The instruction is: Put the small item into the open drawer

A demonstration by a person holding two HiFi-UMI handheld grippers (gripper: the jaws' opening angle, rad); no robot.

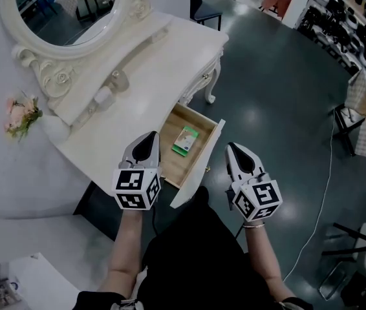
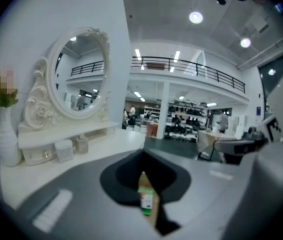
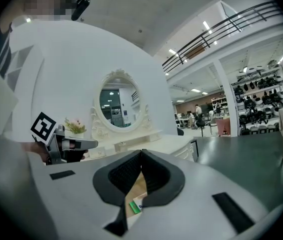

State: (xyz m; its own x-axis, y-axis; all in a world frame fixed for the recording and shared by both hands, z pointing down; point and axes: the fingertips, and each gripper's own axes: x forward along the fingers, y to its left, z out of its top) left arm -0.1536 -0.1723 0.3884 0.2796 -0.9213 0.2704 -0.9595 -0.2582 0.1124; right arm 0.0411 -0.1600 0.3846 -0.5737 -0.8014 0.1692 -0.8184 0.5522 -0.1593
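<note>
Left gripper [image 1: 149, 136] and right gripper [image 1: 232, 147] are being held shut, empty, the green box [image 1: 185, 141] seemingly lying delivered in the open drawer [image 1: 170, 163].

No readable text, small green box [image 1: 185, 141] apparently printed, too tiny

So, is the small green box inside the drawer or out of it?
Inside: the green box lies flat on the wooden floor of the open drawer.

White bench [image 1: 145, 76] stands on dark floor [image 1: 267, 108]. Top carries oval mirror [image 1: 66, 15], vase [image 2: 7, 141] and two small containers [image 1: 103, 96]. Drawer [image 1: 172, 165] is open; green box [image 1: 185, 141] lies flat inside.
</note>
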